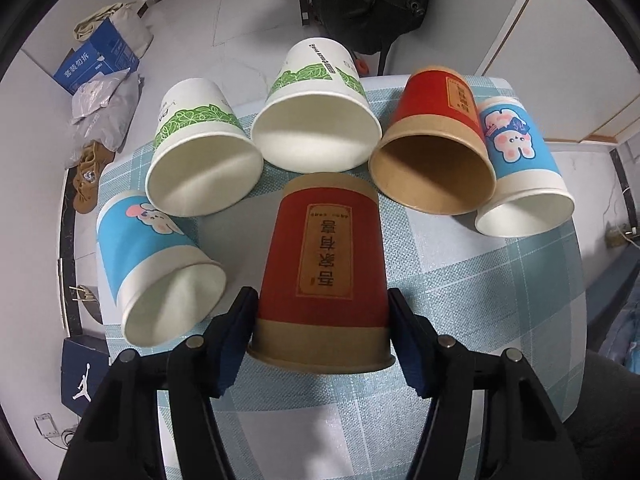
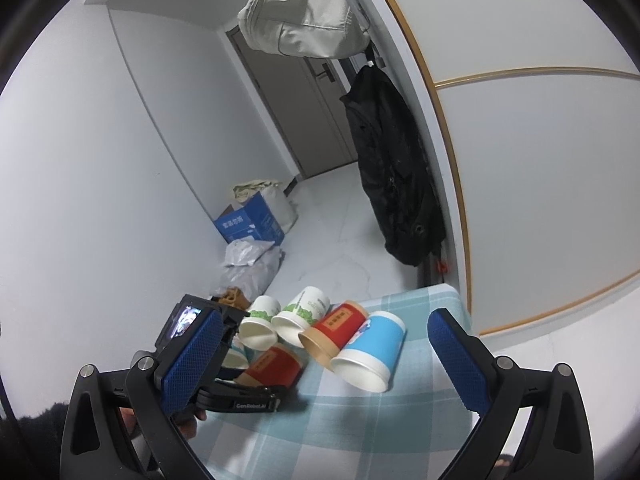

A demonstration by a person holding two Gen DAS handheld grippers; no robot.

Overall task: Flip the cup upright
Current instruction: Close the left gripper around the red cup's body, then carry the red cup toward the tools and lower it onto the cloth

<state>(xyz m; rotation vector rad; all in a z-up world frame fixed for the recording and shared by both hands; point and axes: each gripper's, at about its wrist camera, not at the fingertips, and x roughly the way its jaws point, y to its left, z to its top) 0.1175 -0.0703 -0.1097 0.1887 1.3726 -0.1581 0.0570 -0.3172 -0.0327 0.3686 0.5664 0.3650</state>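
While the left wrist view showed the left tongs [image 1: 322,338] clamped on the upside-down red paper cup [image 1: 324,272] standing on the checked bench [image 1: 480,280], only the right wrist view showed the right tongs [image 2: 324,364] spread wide, holding nothing, well above the cups

Six paper cups sit on the checked tablecloth [image 1: 500,300]: two red-and-kraft cups [image 1: 324,276] [image 1: 434,140], two white cups with green leaf bands [image 1: 200,148] [image 1: 316,108], and two blue cartoon-print cups [image 1: 156,268] [image 1: 520,160].
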